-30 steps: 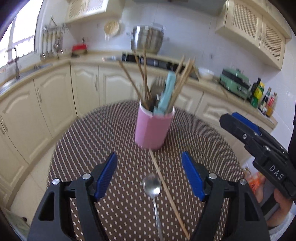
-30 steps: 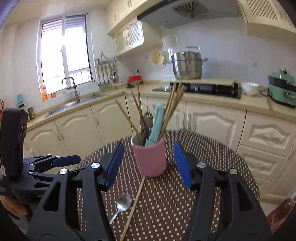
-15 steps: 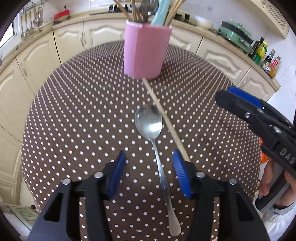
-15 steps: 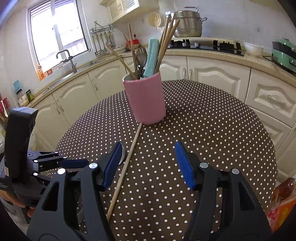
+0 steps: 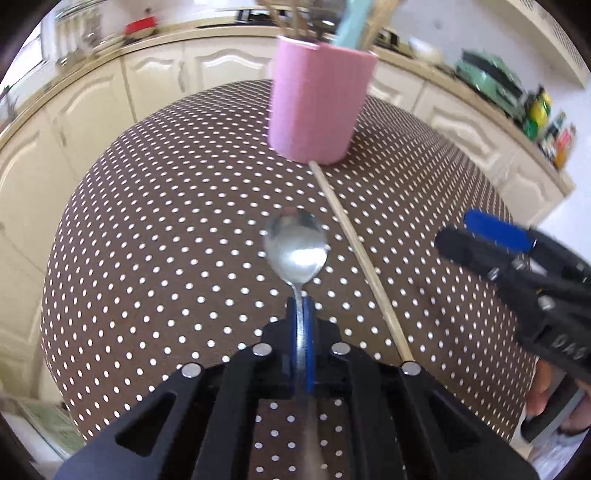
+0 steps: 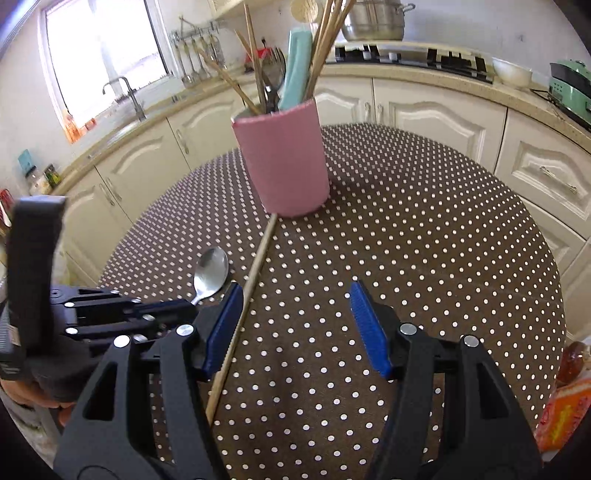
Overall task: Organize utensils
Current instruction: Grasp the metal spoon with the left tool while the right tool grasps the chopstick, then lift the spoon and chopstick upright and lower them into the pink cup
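A metal spoon [image 5: 296, 254] lies on the dotted tablecloth, bowl pointing at the pink utensil cup [image 5: 319, 101]. My left gripper [image 5: 303, 310] is shut on the spoon's handle just behind the bowl. In the right wrist view the same spoon [image 6: 210, 273] sticks out of the left gripper [image 6: 184, 308] at the lower left. A single wooden chopstick [image 5: 360, 254] runs from the cup's base toward me. My right gripper [image 6: 295, 325] is open above the cloth, its left finger beside the chopstick [image 6: 243, 302]. The pink cup [image 6: 282, 162] holds chopsticks, a teal handle and cutlery.
The round table [image 6: 424, 258] with brown dotted cloth stands among cream kitchen cabinets [image 6: 436, 114]. A stove and pot [image 6: 373, 20] are on the counter behind. A green appliance [image 6: 569, 88] sits at right. An orange packet [image 6: 561, 413] lies beyond the table's right edge.
Both grippers have come down toward the table. The left gripper's jaws went from wide apart to shut on the spoon's handle. The right gripper stayed open and now stands beside the chopstick.
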`<state>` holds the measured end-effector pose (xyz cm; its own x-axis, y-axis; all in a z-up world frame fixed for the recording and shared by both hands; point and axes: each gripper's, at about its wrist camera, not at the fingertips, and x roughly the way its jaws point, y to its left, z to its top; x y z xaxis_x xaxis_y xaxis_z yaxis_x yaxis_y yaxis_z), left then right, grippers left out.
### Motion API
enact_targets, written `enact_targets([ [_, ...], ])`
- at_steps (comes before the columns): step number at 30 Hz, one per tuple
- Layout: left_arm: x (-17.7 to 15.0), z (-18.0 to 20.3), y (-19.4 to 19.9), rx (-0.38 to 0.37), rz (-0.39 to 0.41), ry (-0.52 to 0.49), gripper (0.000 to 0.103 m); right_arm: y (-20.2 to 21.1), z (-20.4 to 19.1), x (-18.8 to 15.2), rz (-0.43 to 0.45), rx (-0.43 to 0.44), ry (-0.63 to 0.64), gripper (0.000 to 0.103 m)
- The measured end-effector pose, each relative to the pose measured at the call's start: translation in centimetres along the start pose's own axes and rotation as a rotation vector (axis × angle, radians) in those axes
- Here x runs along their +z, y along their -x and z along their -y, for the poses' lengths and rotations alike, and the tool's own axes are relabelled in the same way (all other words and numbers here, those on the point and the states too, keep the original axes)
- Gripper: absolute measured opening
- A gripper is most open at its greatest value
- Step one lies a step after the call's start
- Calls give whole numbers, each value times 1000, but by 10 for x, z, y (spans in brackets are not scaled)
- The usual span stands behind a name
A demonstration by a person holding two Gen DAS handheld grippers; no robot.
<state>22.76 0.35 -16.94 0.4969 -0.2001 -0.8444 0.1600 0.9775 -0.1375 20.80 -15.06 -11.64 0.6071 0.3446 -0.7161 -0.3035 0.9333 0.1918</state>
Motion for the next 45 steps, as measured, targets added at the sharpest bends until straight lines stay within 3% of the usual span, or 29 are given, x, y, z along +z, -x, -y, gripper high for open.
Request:
enact_targets([
  [6, -1, -17, 9, 24, 53, 76, 3, -30, -15, 10, -124, 0, 23, 60],
  [14, 3, -37, 25, 36, 98, 139, 3, -64, -49, 33, -302, -23, 168, 60],
  [16, 6, -38, 29, 34, 107, 141, 3, -72, -57, 37, -328, -38, 207, 55],
  [19, 7, -39, 30, 27, 116, 147, 3, -76, -62, 42, -334, -55, 236, 28],
  [20, 4, -41, 32, 27, 119, 151, 3, -76, -62, 43, -337, -51, 240, 25],
  [21, 6, -41, 33, 28, 123, 155, 3, -76, -63, 44, -339, -43, 243, 14],
  [22, 6, -42, 33, 26, 125, 157, 3, -78, -63, 44, -337, -37, 243, 11],
  [29, 7, -37, 38, 9, 153, 158, 3, -65, -49, 38, -296, 31, 199, 6],
  [35, 6, -22, 53, -4, 209, 129, 3, -27, -37, 35, -195, 105, 198, 6],
  [45, 15, 4, 108, -74, 474, 58, 3, 59, -9, 53, 109, 161, 168, 6],
])
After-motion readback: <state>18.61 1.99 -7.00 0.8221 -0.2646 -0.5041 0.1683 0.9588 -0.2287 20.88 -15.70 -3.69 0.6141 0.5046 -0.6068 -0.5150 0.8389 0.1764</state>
